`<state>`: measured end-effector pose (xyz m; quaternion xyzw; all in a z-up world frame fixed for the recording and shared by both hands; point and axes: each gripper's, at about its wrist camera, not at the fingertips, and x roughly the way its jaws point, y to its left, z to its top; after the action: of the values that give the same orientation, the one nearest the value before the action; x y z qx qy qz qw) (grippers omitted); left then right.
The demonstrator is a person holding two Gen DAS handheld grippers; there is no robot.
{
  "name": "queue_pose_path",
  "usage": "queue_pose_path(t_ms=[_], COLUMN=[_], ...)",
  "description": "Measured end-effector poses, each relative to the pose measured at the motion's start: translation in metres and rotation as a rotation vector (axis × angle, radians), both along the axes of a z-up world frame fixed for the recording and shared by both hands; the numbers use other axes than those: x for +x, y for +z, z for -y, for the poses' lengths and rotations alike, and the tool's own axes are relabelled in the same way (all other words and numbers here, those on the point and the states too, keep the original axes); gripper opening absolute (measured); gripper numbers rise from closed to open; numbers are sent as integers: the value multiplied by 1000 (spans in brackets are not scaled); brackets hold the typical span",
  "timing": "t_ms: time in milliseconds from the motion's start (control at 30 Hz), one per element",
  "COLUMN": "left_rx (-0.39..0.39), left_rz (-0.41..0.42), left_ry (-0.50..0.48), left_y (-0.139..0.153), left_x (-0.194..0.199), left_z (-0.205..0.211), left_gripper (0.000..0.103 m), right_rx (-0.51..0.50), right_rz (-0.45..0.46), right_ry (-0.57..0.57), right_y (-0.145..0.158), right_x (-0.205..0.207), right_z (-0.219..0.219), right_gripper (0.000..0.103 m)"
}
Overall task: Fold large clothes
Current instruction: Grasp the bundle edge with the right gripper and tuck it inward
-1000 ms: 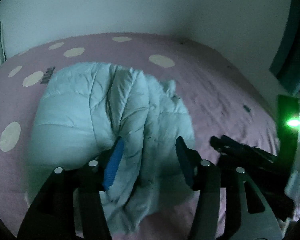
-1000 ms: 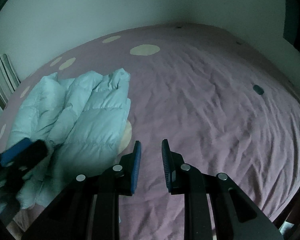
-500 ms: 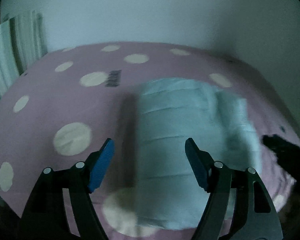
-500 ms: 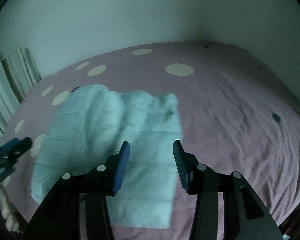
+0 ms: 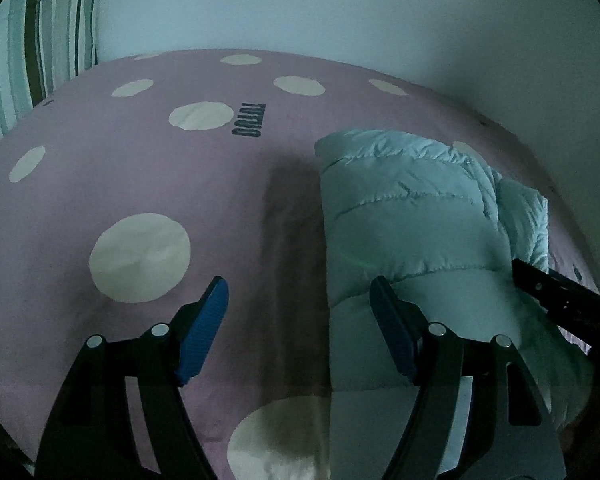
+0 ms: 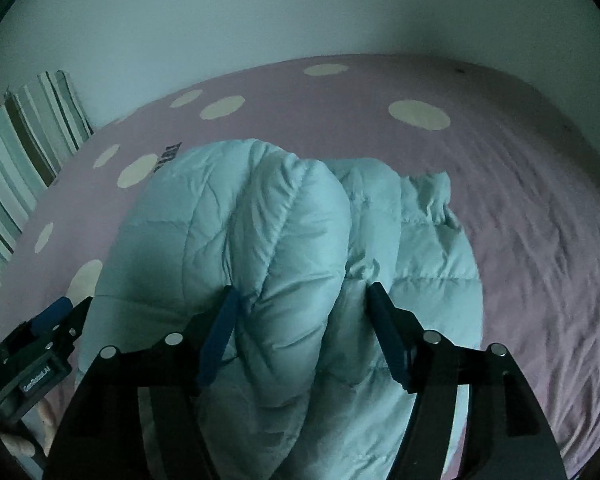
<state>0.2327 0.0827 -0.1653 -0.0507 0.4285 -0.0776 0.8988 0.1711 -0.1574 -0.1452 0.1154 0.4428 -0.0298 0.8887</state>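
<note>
Room light: dim, with a bluish cast over everything.
Jacket point(image 6: 284, 264): a pale blue quilted puffer jacket lay folded in on itself on the bed, bulging in thick padded rolls; in the left wrist view point(image 5: 412, 232) it sat to the right of the gripper.
Bedsheet point(image 5: 140, 168): mauve with large cream dots and a small dark printed word near one dot; its right part in the right wrist view was creased.
Left gripper point(image 5: 296, 332): its jaws stood wide apart with nothing between them but bare sheet and a shadow; they had just been opening. The right-hand blue pad point(image 5: 392, 336) lay over the jacket's edge in the picture, and whether it touched the cloth could not be told.
Right gripper point(image 6: 300, 332): held low over the jacket, its jaws apart and just been opening, one padded roll bulging up between them. The pads stood at either side of that roll; they did not look to be squeezing it.
Other gripper seen: the left gripper also showed at the lower left edge of the right wrist view, beside the jacket.
Pillow point(image 5: 32, 48): striped, propped at the far left by the wall point(image 5: 340, 8).
</note>
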Motion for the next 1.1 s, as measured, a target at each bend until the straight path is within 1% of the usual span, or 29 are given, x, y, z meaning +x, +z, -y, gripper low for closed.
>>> queue_pose_path(t_ms=[33, 67, 100, 167, 267, 367, 433, 500, 633, 800, 967, 1100], left_rx=[-2, -6, -12, -13, -15, -54, -61, -50, 23, 51, 97, 121], left_rz=[1, 1, 0, -2, 8, 33, 46, 46, 8, -54, -74, -86], left_ry=[-2, -4, -7, -14, -25, -45, -68, -116, -161, -179, -190, -197], left_y=[0, -1, -2, -2, 3, 14, 18, 18, 2, -19, -35, -51], left_x=[1, 3, 4, 6, 5, 0, -4, -7, -3, 7, 14, 16], left_z=[0, 0, 0, 0, 3, 6, 13, 28, 58, 79, 91, 97], left_gripper=[73, 73, 73, 73, 73, 73, 73, 73, 73, 73, 73, 73], right_rx=[10, 15, 18, 27, 50, 52, 56, 47, 44, 24, 47, 56], right_rz=[6, 11, 12, 12, 22, 46, 57, 54, 21, -24, -66, -76], right_ry=[-2, -1, 3, 20, 43, 39, 25, 4, -26, -31, -30, -35], right_y=[0, 0, 1, 2, 7, 17, 21, 20, 4, -23, -48, -61], right_x=[0, 0, 1, 2, 1, -6, -10, -16, -16, -6, 3, 4], right_z=[-1, 0, 0, 0, 4, 14, 22, 34, 53, 67, 74, 74], right_gripper=[62, 48, 42, 25, 12, 9, 9, 9, 9, 10, 11, 11])
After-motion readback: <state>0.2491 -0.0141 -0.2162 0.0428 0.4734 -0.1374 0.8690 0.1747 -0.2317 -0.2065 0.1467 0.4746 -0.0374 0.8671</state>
